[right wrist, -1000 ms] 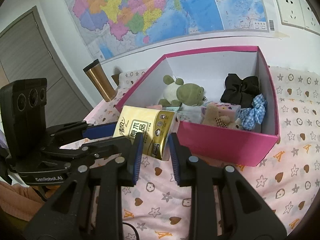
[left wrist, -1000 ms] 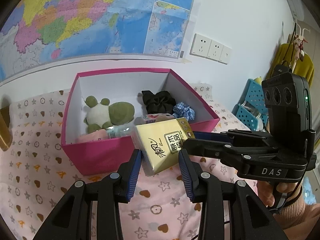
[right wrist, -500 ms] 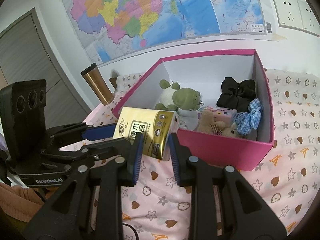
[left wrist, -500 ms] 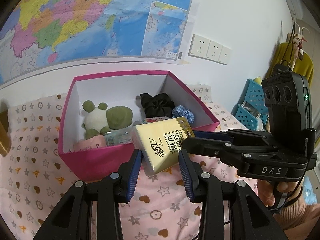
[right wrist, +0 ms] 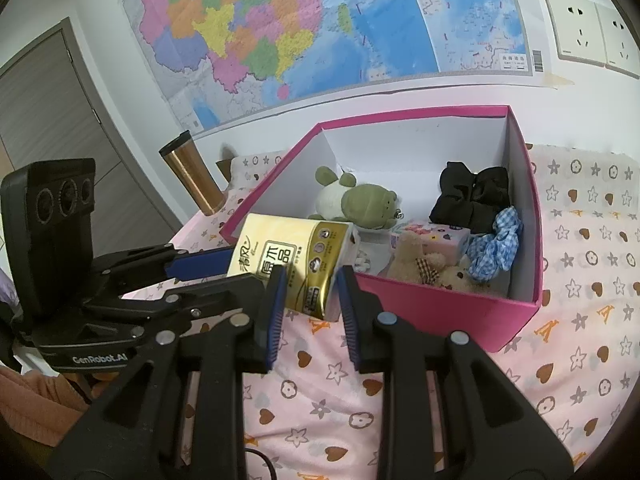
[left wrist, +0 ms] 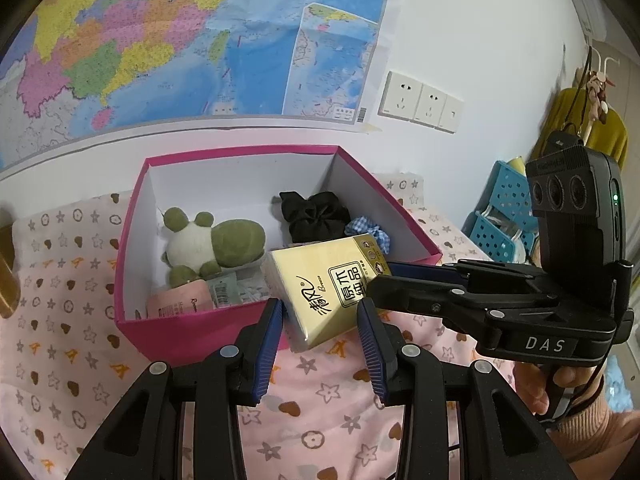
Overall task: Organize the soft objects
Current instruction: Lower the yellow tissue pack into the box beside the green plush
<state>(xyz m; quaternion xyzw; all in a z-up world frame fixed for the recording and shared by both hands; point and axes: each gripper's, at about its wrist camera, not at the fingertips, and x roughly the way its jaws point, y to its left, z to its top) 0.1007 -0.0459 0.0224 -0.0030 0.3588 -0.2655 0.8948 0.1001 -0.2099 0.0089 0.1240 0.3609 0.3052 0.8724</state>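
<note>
1. Right now I have the tissue pack (left wrist: pixel 326 286) held up between both claws, above the near rim of the pink box (left wrist: pixel 208 330), so that it can go in with the other soft things, as I judge it.
2. My right claw (right wrist: pixel 310 296) is narrowly parted and clamped on the near lower corner of the pack; both blue pads press its wrapper.
3. My left claw (left wrist: pixel 320 326) stands a little wider. In the right wrist view its blue fingers (right wrist: pixel 200 262) reach the pack's left end, but whether they pinch it or only steady it I cannot tell.
4. I take the two-sided hold as a way to keep a squashy pack level while it crosses the rim.
5. Inside the box, the green plush frog (right wrist: pixel 356 202) lies at the far left, the black scrunchie (right wrist: pixel 472 196) at the far right, the blue checked scrunchie (right wrist: pixel 494 250) just nearer than that, and a small teddy (right wrist: pixel 424 264) against the near wall.
6. Floor space is left only near the frog, on the left.
7. Outside, a copper tumbler (right wrist: pixel 194 178) stands on the patterned cloth (right wrist: pixel 580 344), left of the box.
</note>
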